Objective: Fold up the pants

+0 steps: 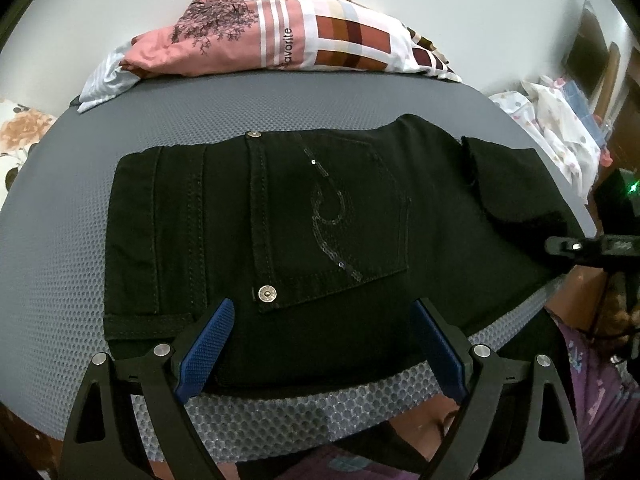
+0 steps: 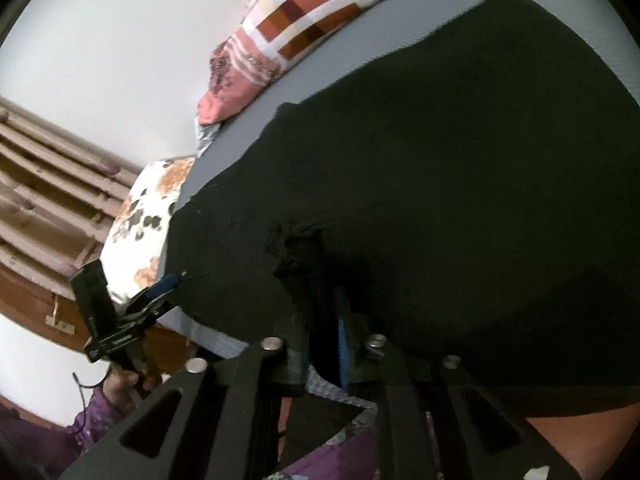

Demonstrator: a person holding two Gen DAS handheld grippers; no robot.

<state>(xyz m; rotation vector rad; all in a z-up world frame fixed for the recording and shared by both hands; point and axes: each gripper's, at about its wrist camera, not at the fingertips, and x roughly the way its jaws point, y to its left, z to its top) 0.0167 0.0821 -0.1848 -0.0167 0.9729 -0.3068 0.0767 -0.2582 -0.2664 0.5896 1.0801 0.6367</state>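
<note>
Black pants (image 1: pixel 304 216) lie folded on the grey dimpled mat (image 1: pixel 60 240), back pocket with a sequin swirl facing up. My left gripper (image 1: pixel 324 308) stands wide open over the near edge of the pants, its blue pads (image 1: pixel 212 344) on either side of the fabric and not pressing it. My right gripper (image 2: pixel 324 280) sits at the right end of the pants (image 2: pixel 460 160). Its jaws are a narrow gap apart, with the frayed hem (image 2: pixel 296 244) bunched between them and one blue pad (image 2: pixel 342 344) showing bare. From the left wrist view the right gripper (image 1: pixel 568 246) shows at the right edge.
A patterned pillow and pink cloth (image 1: pixel 280 36) lie along the mat's far edge against a white wall. A floral pillow (image 2: pixel 140 216) lies off the left end. Spotted cloth (image 1: pixel 560 128) is piled at the right. The person's purple clothing (image 1: pixel 600 392) is close to the near edge.
</note>
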